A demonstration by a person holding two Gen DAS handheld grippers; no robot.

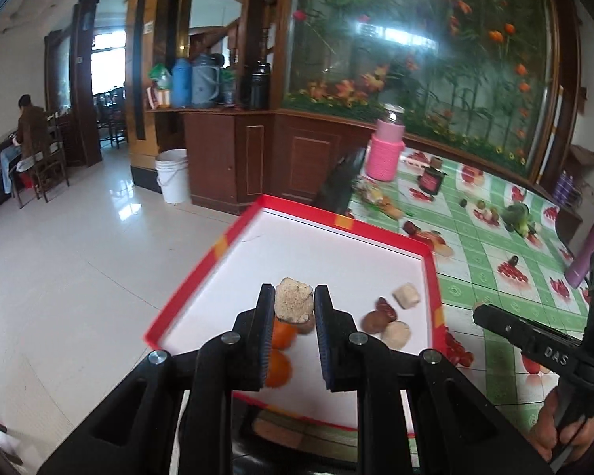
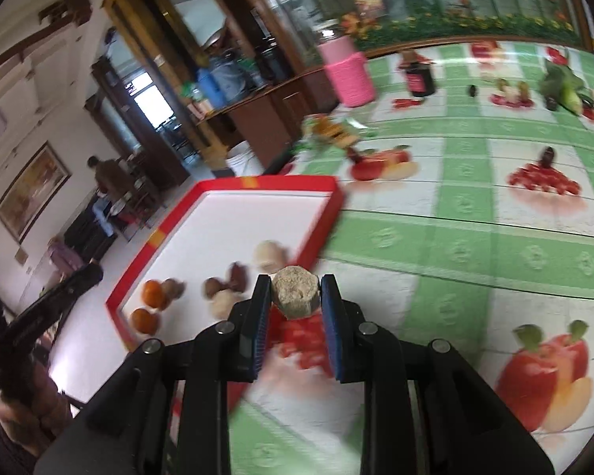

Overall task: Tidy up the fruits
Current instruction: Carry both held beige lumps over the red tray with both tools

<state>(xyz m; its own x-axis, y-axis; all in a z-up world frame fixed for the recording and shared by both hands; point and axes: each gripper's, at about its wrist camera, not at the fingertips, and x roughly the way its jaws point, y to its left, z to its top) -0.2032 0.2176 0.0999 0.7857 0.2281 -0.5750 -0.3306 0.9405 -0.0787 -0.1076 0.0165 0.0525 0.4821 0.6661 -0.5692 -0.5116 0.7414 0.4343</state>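
Two grippers: both are carrying a pale, crumbly chunk each.
Left gripper (image 1: 290, 304): it is clamping a beige lump (image 1: 293, 300) between its pads, hanging over the near part of the tray (image 1: 380, 233).
Right gripper (image 2: 296, 295): it is pinching a tan puck (image 2: 296, 291) by its side faces, hovering over the table (image 2: 475, 237) just beside the tray's right rim.
Tray: red-rimmed, white-floored, sitting at the table's left edge and partly overhanging the floor.
Tray contents: two oranges (image 2: 150, 304) are lying at the near left, brown nuts (image 2: 217, 287) and pale pieces (image 2: 269, 255) are clustering nearer the right rim.
Loose items: small fruits (image 1: 487, 209) and a green vegetable (image 1: 516, 215) are waiting further back on the table, near a dark jar (image 1: 431, 180) and a pink bottle (image 1: 386, 154).
Handling, chunks: they are looking light, dry and porous, likely stiff but crumbling under a hard squeeze; flat opposite sides are giving the best hold, as both pads are doing now.
Handling, oranges: round and smooth, likely rolling; a grip across the widest part is looking safest.
Step, judged: both chunks are seemingly heading for a spot in the tray.
Risk: crumbs are likely shedding on release; a drop from height is risking breakage.
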